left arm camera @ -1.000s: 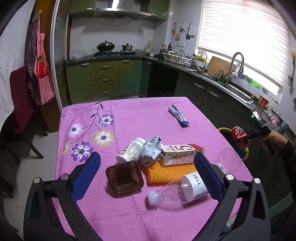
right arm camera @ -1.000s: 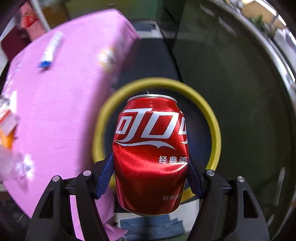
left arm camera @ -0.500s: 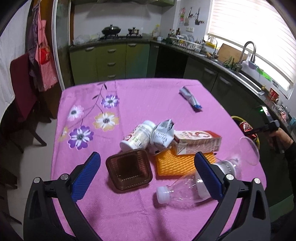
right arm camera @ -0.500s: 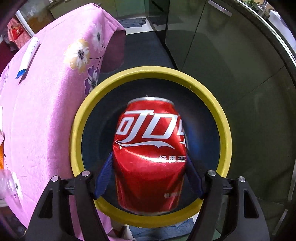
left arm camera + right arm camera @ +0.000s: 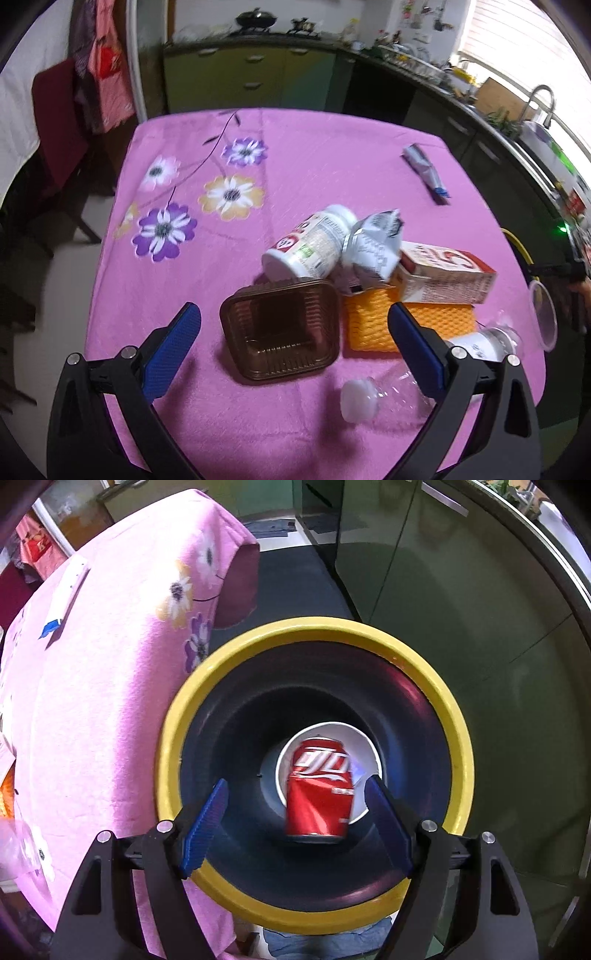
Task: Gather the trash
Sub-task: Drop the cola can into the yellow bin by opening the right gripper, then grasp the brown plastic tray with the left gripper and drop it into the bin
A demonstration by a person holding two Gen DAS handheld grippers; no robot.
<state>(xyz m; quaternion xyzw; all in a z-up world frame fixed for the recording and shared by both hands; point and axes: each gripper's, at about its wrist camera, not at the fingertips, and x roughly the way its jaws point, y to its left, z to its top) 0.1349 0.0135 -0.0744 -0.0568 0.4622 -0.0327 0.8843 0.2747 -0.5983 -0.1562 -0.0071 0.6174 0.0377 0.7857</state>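
Note:
My right gripper (image 5: 295, 821) is open over the yellow-rimmed dark bin (image 5: 454, 723). The dented red cola can (image 5: 319, 792) is free of the fingers, inside the bin above a white paper cup (image 5: 364, 744). My left gripper (image 5: 293, 343) is open above the pink table (image 5: 314, 155), over a brown plastic tray (image 5: 282, 338). Beside the tray lie a white pill bottle (image 5: 308, 243), a crumpled silver wrapper (image 5: 373, 249), a carton (image 5: 445, 273), an orange foam pad (image 5: 373, 326), a clear plastic bottle (image 5: 399, 387), a clear cup (image 5: 543, 314) and a tube (image 5: 424, 171).
The bin stands on the floor between the table's cloth edge (image 5: 122, 709) and dark green kitchen cabinets (image 5: 480, 627). A dark red chair (image 5: 55, 110) stands at the table's far left. Kitchen counters run along the back and right.
My right gripper has opened and let go of the red can, which has dropped into the bin. My left gripper has moved closer over the trash pile.

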